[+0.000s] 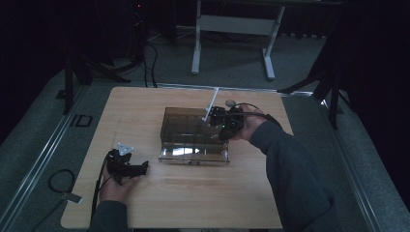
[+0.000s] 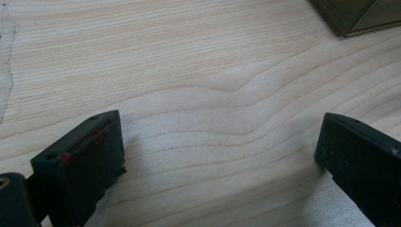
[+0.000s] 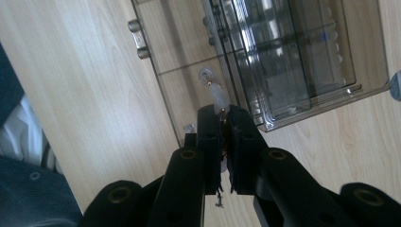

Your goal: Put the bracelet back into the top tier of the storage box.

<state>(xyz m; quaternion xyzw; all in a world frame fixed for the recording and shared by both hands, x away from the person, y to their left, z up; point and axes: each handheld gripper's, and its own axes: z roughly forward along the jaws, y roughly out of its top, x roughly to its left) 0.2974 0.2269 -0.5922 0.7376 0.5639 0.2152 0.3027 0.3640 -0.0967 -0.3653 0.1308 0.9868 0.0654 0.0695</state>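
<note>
While your right gripper hangs over the open transparent box, its jaws are pinched together on a thin clear stick, whose tip points down toward the box's flat, swung-open lid; in the high view the long white shaft of that stick slants up and away above the gripper. Your left gripper rests on the wooden table well apart from the box, its jaws spread wide with bare wood between them. The main risk, as I judge it, is the grip itself: you hold the stick near one end, so the long free part can lever it and let it swivel or slip between the pads if you tilt the wrist quickly. Lowering the tip at this slant could also catch it on the box's rim or on an inner divider and push the box, since nothing steadies it. Consider bringing the left gripper to brace the box before you lower.
</note>
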